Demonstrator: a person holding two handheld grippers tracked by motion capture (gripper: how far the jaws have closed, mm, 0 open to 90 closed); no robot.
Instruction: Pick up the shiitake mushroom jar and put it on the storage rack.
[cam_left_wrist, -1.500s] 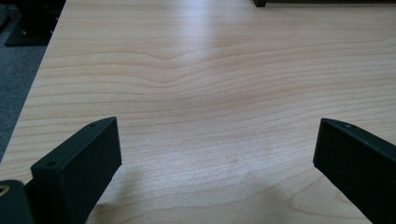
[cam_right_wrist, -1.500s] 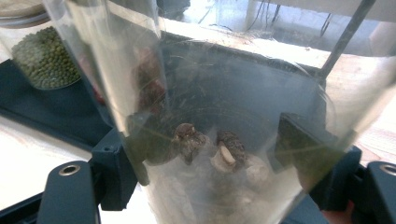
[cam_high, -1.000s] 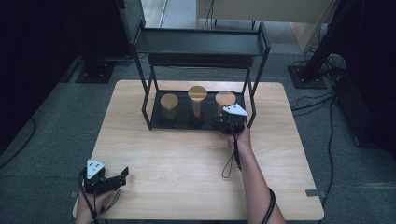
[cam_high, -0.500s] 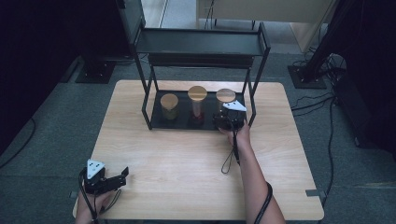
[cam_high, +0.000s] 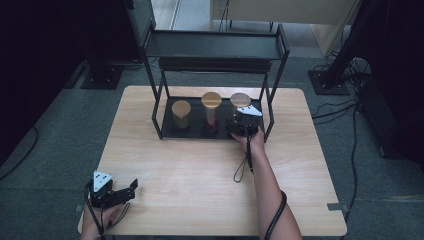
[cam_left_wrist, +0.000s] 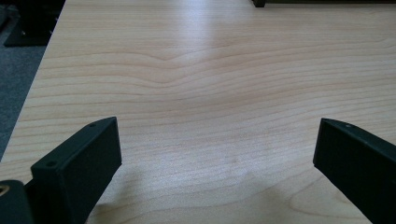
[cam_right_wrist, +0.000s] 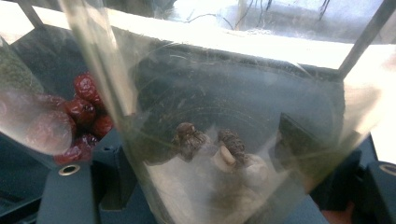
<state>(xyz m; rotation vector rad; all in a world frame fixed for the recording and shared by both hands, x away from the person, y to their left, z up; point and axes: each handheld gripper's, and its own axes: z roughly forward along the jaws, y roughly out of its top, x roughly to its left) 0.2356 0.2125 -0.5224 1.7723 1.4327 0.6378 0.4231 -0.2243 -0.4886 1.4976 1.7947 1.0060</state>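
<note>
Three clear jars with wooden lids stand on the bottom tray of a black rack (cam_high: 165, 131). The left jar (cam_high: 181, 114) holds green bits, the middle jar (cam_high: 211, 107) red dried fruit (cam_right_wrist: 79, 116). My right gripper (cam_high: 243, 124) is shut on the right jar (cam_high: 240, 100), which holds dried mushrooms (cam_right_wrist: 219, 144). In the right gripper view that mushroom jar (cam_right_wrist: 224, 107) stands close between the black jaws of the right gripper (cam_right_wrist: 224, 200). My left gripper (cam_high: 132, 188) rests low at the table's front left, open, with bare wood between its jaws (cam_left_wrist: 217, 158).
The rack's upper shelf (cam_high: 215, 46) hangs over the jars, with upright posts (cam_high: 268, 107) at the tray's corners. The wooden table (cam_high: 200, 175) stretches between the two grippers. A cable loop (cam_high: 241, 172) trails from the right gripper. Dark stands and cables lie on the floor around.
My right gripper and the mushroom jar in it have shifted slightly deeper into the rack's lower level. The left gripper has not moved.
</note>
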